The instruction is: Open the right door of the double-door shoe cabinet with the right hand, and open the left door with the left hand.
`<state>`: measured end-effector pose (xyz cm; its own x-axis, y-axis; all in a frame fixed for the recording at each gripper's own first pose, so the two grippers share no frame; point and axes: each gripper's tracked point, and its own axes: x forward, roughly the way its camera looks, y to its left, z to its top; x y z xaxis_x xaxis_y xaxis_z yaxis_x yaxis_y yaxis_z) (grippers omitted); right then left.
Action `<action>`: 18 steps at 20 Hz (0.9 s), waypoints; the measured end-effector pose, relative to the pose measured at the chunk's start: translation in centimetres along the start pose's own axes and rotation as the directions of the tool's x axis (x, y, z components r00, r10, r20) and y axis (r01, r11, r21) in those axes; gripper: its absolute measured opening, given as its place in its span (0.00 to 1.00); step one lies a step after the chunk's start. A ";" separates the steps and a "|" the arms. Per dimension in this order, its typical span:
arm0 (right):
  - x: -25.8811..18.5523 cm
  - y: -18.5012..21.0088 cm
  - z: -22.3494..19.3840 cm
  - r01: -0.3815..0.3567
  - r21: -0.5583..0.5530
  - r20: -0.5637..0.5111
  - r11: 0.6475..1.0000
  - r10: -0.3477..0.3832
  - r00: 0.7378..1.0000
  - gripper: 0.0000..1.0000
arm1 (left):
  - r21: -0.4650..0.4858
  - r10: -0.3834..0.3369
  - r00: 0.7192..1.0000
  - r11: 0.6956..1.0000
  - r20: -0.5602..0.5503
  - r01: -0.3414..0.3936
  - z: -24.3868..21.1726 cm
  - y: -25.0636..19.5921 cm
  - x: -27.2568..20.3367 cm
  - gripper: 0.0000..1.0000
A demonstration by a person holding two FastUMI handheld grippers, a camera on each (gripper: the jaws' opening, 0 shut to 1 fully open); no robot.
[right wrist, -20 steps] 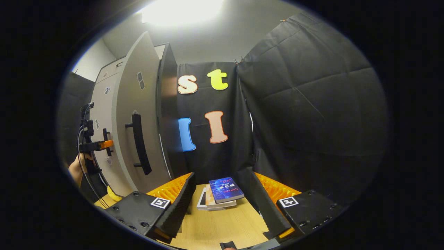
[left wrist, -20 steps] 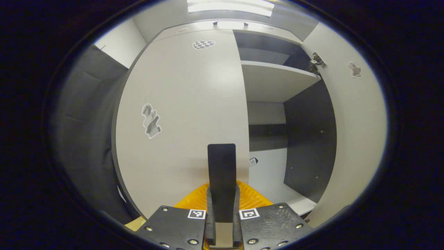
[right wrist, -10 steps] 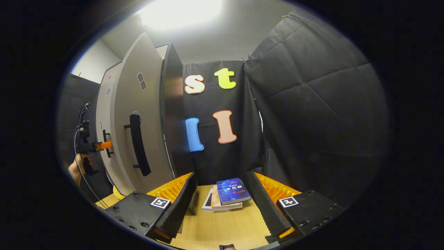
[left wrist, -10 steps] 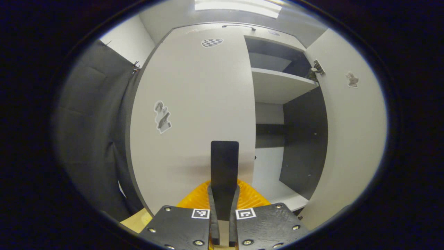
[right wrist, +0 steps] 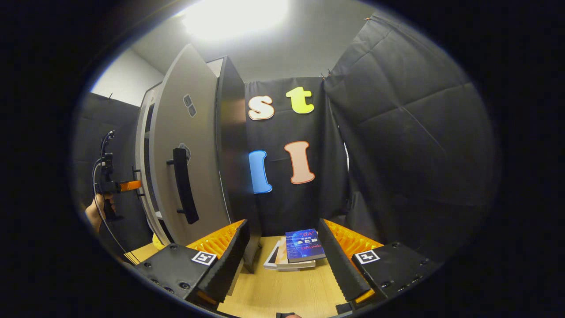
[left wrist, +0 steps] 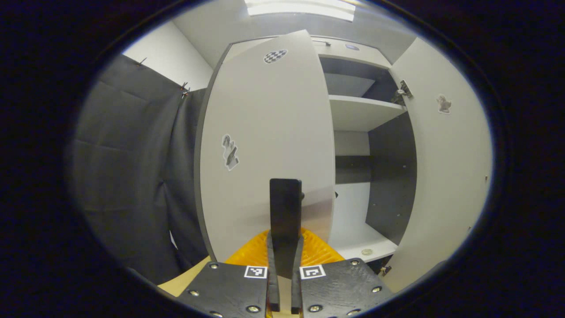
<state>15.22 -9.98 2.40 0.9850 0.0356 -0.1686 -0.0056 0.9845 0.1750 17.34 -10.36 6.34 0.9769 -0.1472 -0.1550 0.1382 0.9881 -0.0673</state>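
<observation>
Swinging further out than a second ago, the left door (left wrist: pixel 265 141) now stands ahead of the left gripper (left wrist: pixel 285 247), whose fingers are clamped on the door's black handle (left wrist: pixel 285 207). More shelf (left wrist: pixel 364 112) shows beyond. The right gripper (right wrist: pixel 282 256) hangs spread apart, with the already-open right door (right wrist: pixel 185 168) to its left and books (right wrist: pixel 300 251) between its fingers.

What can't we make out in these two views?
- Left door handle, left gripper view: the closed hand-held gripper's fingers cover its lower end.
- Left cabinet half, left gripper view: hidden behind the left door.
- Small round object on the bottom shelf: too small to identify.
- Lower books, right gripper view: covered by the top book.
</observation>
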 end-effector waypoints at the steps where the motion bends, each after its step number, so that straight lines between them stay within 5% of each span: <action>1: 0.0 0.2 0.1 0.003 0.001 0.006 1.000 -0.003 1.000 0.98 | 0.000 -0.001 1.000 1.000 0.002 0.001 -0.1 0.1 -0.2 0.10; 18: -2.4 6.5 0.8 0.081 -0.050 0.034 0.995 -0.079 0.996 0.98 | -0.012 -0.098 0.995 0.995 0.037 0.098 0.3 3.3 -3.8 0.12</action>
<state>12.93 -3.85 4.75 0.9877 -0.0483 -0.1484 0.0654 0.9915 0.1123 14.13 -6.48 7.04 0.9641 -0.2412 -0.1108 0.2314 0.9683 -0.0943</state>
